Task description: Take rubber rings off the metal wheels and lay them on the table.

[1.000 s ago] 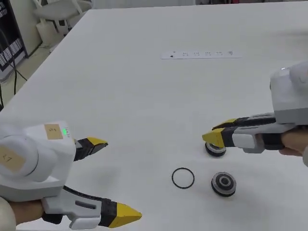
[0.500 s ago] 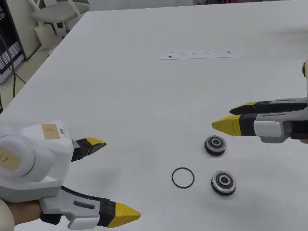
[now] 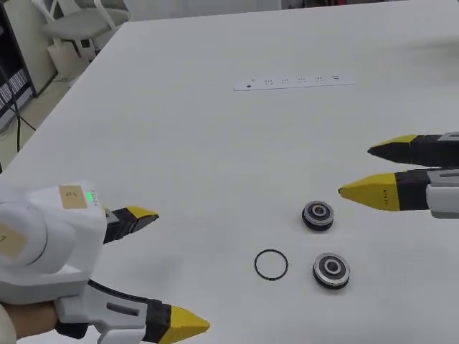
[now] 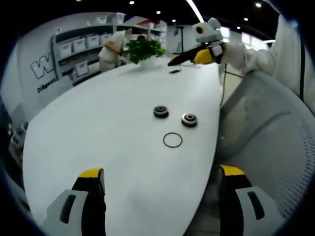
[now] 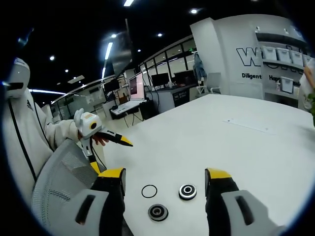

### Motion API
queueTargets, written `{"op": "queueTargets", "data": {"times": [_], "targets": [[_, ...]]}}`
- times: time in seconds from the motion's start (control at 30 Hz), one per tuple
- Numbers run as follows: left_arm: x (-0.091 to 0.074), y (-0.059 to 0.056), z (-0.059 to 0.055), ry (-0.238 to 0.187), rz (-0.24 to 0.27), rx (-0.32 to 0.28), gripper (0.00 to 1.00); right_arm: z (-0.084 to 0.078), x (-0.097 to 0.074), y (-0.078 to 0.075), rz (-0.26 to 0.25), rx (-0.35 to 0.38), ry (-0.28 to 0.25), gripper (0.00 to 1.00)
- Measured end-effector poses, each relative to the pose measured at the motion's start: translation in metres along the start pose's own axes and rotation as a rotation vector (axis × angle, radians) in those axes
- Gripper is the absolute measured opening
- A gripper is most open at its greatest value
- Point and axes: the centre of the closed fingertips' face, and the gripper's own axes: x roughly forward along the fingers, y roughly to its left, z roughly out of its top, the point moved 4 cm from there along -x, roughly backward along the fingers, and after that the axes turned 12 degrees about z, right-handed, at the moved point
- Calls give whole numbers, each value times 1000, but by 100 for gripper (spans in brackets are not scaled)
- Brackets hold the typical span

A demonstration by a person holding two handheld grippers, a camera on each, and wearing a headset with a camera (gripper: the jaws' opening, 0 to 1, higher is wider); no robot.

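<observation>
Two metal wheels with black rims lie flat on the white table (image 3: 215, 143): one farther (image 3: 318, 215), one nearer (image 3: 331, 270). A loose black rubber ring (image 3: 271, 264) lies left of the nearer wheel. My right gripper (image 3: 366, 170) hovers open above and to the right of the farther wheel, holding nothing. The right gripper view looks down between its jaws (image 5: 165, 173) at both wheels (image 5: 187, 191) (image 5: 158, 212) and the ring (image 5: 149, 191). My left gripper (image 3: 166, 271) is open and empty at the lower left, well apart from the ring (image 4: 172, 140) and wheels (image 4: 160, 111) (image 4: 189, 119).
A white power strip (image 3: 294, 82) lies at the far middle of the table. The table's left edge runs diagonally, with a chair (image 3: 79, 21) beyond it. A grey mesh chair back (image 4: 275, 132) stands by the near edge. A potted plant (image 4: 142, 49) sits at the table's far end.
My right gripper has lifted off the farther wheel, drawn back to the right and opened wider. The wheel stays on the table. The left gripper has barely moved.
</observation>
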Motion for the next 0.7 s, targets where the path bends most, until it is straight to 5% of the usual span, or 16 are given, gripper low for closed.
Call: {"op": "queueTargets", "data": {"times": [0.53,0.7], "targets": [[-12,-3,19,-24,-16,-1,98,-8,-29,-5,-30,-40,-40,86],[-18,-7,37,-70,-52,-44,99,-15,-36,-9,-48,-38,-31,85]]}}
